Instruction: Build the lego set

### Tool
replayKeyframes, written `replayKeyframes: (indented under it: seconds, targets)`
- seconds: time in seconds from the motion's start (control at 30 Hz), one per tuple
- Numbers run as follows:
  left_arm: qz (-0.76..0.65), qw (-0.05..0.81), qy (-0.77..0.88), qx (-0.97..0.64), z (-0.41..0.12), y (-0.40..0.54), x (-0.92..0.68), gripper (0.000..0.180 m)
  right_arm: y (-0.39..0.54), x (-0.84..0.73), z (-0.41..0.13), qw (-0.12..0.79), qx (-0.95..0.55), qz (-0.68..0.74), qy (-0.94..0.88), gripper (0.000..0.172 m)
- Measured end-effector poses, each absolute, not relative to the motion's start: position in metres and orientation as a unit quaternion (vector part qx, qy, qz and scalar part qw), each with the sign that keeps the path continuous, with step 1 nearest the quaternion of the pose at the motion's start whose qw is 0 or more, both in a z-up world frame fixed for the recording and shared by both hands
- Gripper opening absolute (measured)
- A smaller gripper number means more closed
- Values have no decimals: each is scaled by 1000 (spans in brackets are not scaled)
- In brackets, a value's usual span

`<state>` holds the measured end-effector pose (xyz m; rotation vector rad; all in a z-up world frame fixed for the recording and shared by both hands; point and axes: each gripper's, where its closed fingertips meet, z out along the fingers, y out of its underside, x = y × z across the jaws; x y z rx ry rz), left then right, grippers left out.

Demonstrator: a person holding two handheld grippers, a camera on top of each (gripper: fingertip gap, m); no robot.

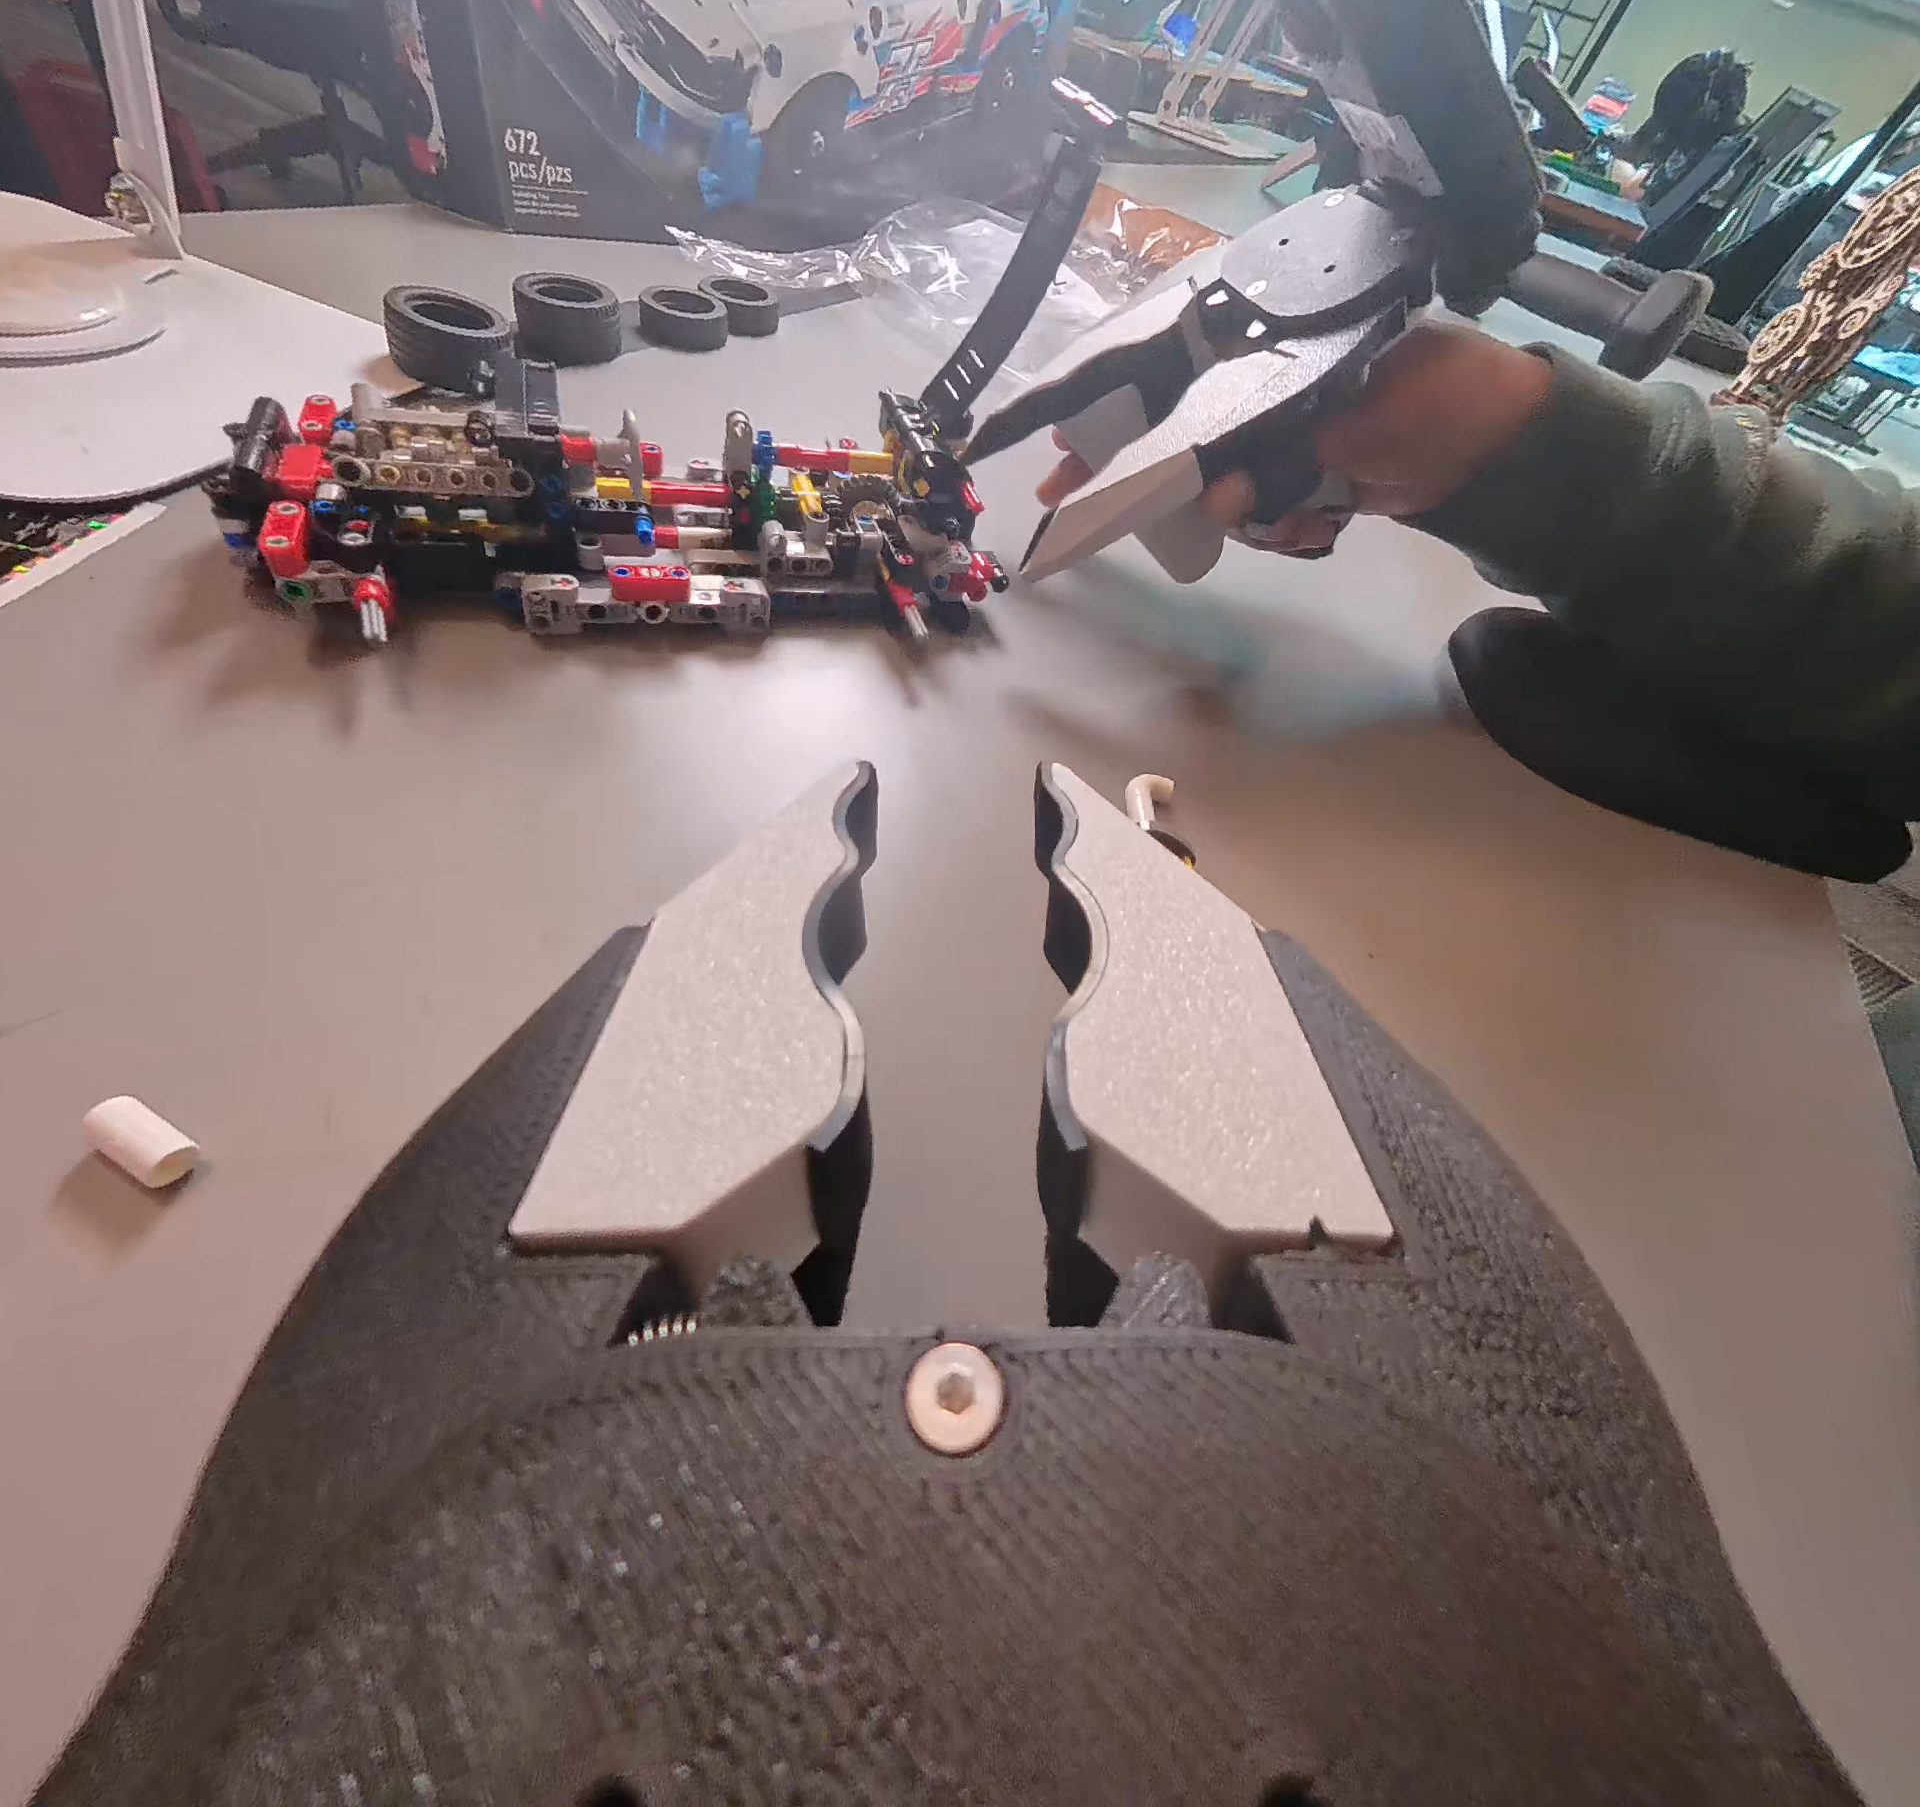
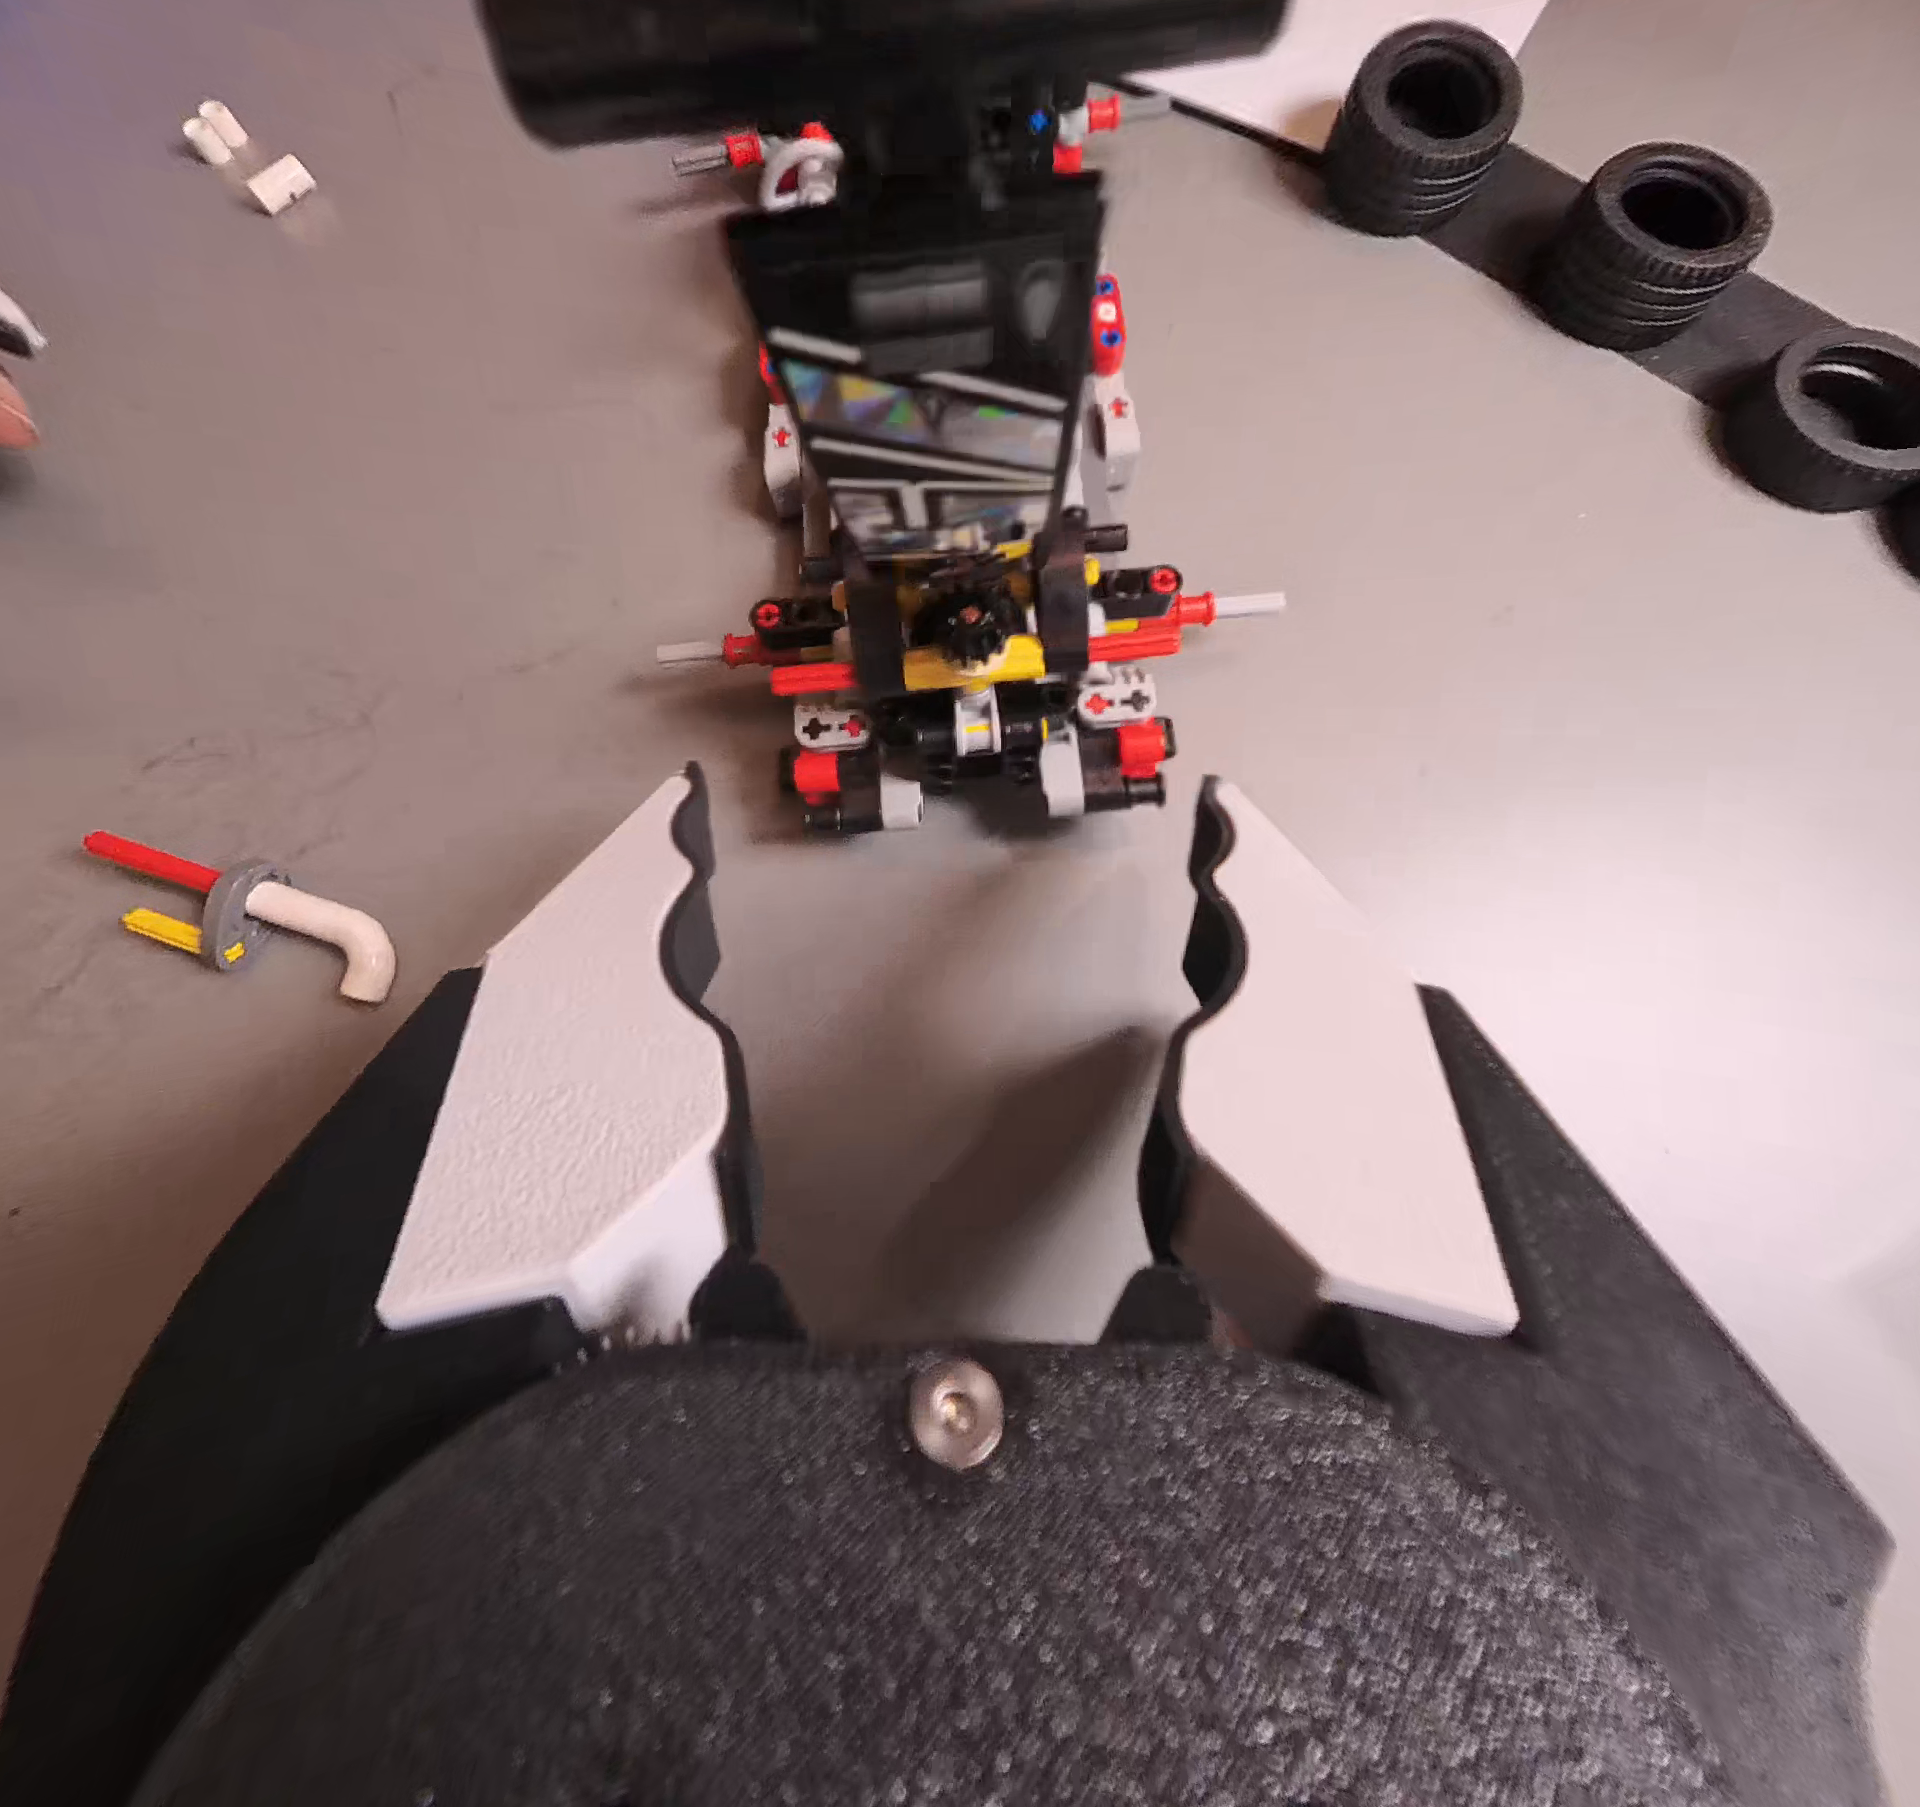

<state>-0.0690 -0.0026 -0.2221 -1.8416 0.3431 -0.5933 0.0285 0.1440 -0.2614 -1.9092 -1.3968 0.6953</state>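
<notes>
grey tabletop (image 1: 312, 822) is seen under the left gripper (image 1: 956, 801), narrowly parted and empty, just beside a small white bent pipe piece (image 1: 1148, 796). the right gripper (image 2: 951, 812), wide apart and empty, is lined up near the multicoloured plastic brick chassis (image 2: 977, 677); black rubber tyres (image 2: 1652, 240) stand well apart.

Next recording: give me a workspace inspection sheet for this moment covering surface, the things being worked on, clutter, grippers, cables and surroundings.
Surface: grey table, bare between the grippers.
Worked things: brick-built car chassis lying on the table, a black panel rising from its end; four black tyres behind it.
Clutter: white tube piece; bent white pipe on a red axle; small white bricks; clear plastic bag.
Grippers: left gripper open, nothing between its fingers; right gripper open wide, just short of the chassis end.
Cables: nothing seen.
Surroundings: toy set box; workshop background, a person in the distance.
</notes>
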Motion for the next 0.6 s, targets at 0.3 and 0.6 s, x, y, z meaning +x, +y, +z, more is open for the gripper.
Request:
replayKeyframes:
  seconds: [0.3,0.6]
  targets:
    - [-261,546,152,-781,-224,-4,-64,28,154,-2,-279,343,-695,232,-588,81]
    - [-263,539,171,-782,-225,-7,-55,27,120,6,-279,340,-680,236,-605,81]
